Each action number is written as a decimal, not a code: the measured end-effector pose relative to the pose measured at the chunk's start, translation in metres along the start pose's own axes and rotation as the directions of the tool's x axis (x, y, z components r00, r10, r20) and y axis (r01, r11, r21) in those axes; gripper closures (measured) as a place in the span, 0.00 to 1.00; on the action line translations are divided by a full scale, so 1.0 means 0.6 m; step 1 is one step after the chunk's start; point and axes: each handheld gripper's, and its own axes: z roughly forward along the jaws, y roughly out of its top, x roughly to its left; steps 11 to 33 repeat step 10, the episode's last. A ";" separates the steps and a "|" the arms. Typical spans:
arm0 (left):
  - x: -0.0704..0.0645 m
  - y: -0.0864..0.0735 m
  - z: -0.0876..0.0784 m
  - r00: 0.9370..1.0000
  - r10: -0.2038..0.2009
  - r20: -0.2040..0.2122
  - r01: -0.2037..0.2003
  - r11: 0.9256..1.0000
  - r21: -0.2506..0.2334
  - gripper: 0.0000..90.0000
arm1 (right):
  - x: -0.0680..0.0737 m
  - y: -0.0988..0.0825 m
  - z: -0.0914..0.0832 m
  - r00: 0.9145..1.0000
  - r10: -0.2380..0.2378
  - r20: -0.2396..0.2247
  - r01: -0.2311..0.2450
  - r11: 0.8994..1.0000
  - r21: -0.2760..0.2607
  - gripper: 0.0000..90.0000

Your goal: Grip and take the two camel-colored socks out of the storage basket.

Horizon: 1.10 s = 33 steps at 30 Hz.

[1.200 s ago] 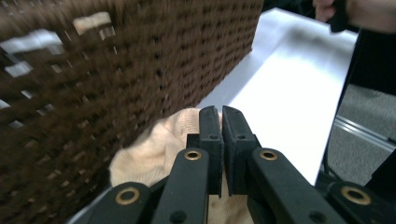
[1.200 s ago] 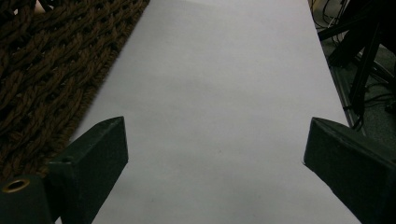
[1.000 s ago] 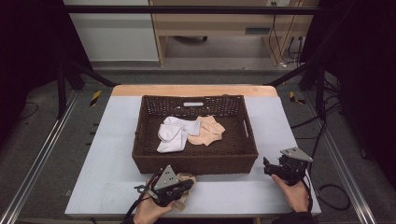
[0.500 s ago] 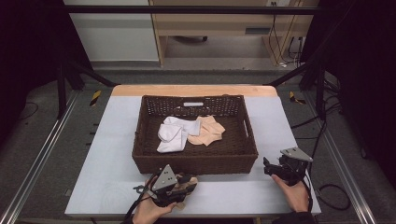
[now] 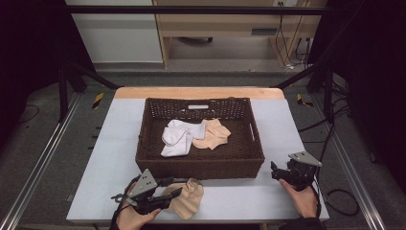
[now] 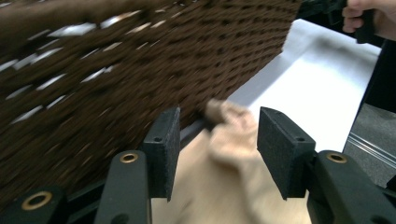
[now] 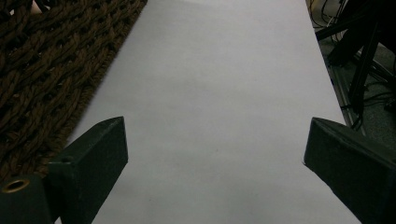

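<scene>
Left tongs point(image 5: 178, 192) sat at the near edge of the tabletop point(image 5: 115, 143), jaws apart with a moderate gap; a beige sock point(image 5: 186, 199) lay between and under them; in the left gripper view the sock point(image 6: 229, 154) ran up through the gap, blurred, can't tell whether the pads touched it; not clamped; the sock's far end reached the front wall of the wicker basket point(image 5: 201, 167); right tongs point(image 5: 274, 171) held just off the basket's near right corner, jaws spread wide, nothing between them, only bare tabletop point(image 7: 219, 93) ahead and basket weave point(image 7: 42, 70) at the side; dark brown basket centred on the tabletop, holding a white sock point(image 5: 174, 138) on the left and a peach sock point(image 5: 213, 134) touching it on the right; the two tongs well apart.
</scene>
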 end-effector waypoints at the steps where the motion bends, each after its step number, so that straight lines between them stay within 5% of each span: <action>1: 0.005 -0.004 -0.008 1.000 -0.003 -0.010 0.003 1.000 0.002 0.54 | 0.000 0.000 0.000 1.000 0.000 0.000 0.000 1.000 0.000 0.07; 10: 0.051 -0.037 -0.055 0.991 -0.058 -0.121 0.060 0.998 0.010 0.52 | 0.000 -0.001 0.000 1.000 0.001 0.002 -0.001 1.000 0.002 0.07; 33: 0.051 -0.037 -0.055 0.991 -0.058 -0.121 0.060 0.998 0.010 0.52 | 0.000 -0.001 0.000 1.000 0.001 0.002 -0.001 1.000 0.002 0.07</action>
